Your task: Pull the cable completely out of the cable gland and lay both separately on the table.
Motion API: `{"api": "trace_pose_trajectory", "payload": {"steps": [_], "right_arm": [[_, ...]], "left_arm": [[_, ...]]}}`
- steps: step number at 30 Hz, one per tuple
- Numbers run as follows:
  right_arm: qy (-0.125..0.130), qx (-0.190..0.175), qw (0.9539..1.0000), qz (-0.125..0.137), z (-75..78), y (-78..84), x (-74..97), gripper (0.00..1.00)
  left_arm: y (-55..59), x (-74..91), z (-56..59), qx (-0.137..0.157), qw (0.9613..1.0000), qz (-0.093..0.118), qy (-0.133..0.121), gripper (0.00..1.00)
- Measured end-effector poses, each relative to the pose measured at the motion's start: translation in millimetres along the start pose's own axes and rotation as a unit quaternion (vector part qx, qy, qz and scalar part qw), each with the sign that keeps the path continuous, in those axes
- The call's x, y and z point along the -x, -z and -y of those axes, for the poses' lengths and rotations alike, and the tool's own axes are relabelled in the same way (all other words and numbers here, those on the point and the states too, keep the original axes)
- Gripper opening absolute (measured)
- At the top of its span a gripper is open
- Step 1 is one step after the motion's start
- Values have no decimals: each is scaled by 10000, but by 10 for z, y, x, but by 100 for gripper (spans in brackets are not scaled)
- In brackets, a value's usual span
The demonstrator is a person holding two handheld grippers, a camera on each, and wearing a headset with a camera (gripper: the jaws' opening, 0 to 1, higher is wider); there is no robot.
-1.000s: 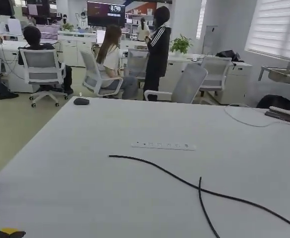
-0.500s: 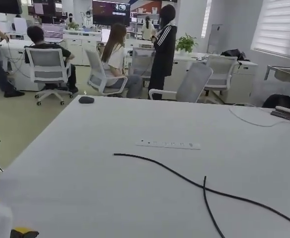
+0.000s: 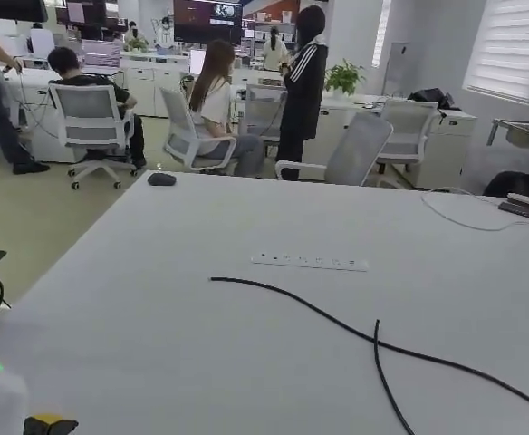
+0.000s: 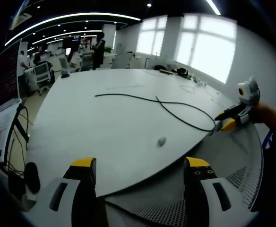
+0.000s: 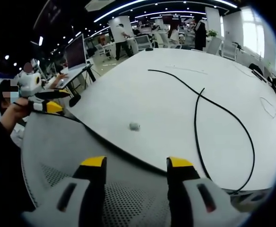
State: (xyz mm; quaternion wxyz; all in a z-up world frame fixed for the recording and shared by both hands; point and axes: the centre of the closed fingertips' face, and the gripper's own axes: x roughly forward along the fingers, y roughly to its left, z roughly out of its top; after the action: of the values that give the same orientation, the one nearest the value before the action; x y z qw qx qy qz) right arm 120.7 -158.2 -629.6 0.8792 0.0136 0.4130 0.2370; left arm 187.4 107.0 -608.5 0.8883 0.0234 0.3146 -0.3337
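Note:
A long black cable (image 3: 337,323) lies loose on the white table (image 3: 156,299), crossing over itself near the right. It also runs across the left gripper view (image 4: 147,99) and the right gripper view (image 5: 199,101). A small grey cable gland (image 4: 161,141) lies by itself near the table's front edge, apart from the cable, and appears in the right gripper view too (image 5: 134,126). My left gripper (image 4: 140,165) is open and holds nothing, short of the table edge. My right gripper (image 5: 136,163) is likewise open and holds nothing.
A white power strip (image 3: 310,263) lies beyond the cable, and a dark mouse (image 3: 161,179) sits at the far left edge. Grey mesh (image 5: 57,142) spreads below the table edge near both grippers. Office chairs and several people stand behind the table.
Only the head camera has drifted a little. The cable and power strip lie where they were.

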Motion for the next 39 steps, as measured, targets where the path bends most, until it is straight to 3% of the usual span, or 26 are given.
{"api": "trace_pose_trajectory", "payload": {"steps": [20,27,31,39], "right_arm": [[-62,13,10000,-45,-4,6,15,54],[-15,73,9993,377,48,-307,221,53],[19,133,9987,493,63,-415,295,54],[-26,188,9989,421,42,-389,269,54]], "left_arm": [[-3,10,-10,-68,10000,-43,-2,75],[-196,106,-32,-164,9997,148,-77,75],[-225,104,-30,-198,9996,175,-88,75],[-204,99,-39,-197,9996,145,-122,75]]}}
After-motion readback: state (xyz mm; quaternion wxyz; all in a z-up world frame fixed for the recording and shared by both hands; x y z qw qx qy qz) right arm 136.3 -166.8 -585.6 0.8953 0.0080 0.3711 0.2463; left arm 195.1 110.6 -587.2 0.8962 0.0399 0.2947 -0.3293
